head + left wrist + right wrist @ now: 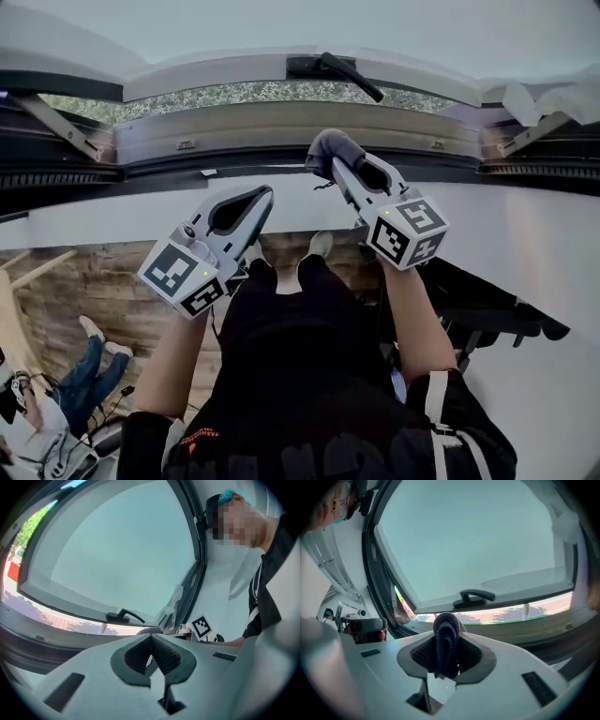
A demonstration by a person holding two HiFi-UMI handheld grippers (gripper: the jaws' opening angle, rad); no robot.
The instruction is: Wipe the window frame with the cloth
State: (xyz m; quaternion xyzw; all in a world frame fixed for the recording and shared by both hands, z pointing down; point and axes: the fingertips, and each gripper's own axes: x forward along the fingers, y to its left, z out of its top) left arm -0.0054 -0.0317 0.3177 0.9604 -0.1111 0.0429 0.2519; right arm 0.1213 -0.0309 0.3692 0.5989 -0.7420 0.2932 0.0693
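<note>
Head view: operator stands at a top-hung window, sash swung outward, both grippers raised toward the lower window frame.

R gripper: jaws clamped on a dark blue-grey cloth. R gripper view confirms this. The cloth is pinched between the ribbed pads of the R gripper, w/ a rounded fold sticking out past the tips and a short end hanging back behind the pads. In head view the cloth overlaps the dark strip at the bottom of the frame, right of centre and below the window handle. Cannot tell whether the cloth is touching the frame or just short of it.

L gripper: lower and to the left of the R one, tips over the white sill, pointing up toward the frame. L gripper view: the L gripper has its jaws brought together, pads meeting at the tips, nothing between them.

Handle sits on the sash's bottom rail, black, lever type. Glass is pale and featureless; greenery and red paving show through the gap under the sash.

Other: second person in jeans at lower left of head view, on the wood floor. Black stand is to the operator's right.
</note>
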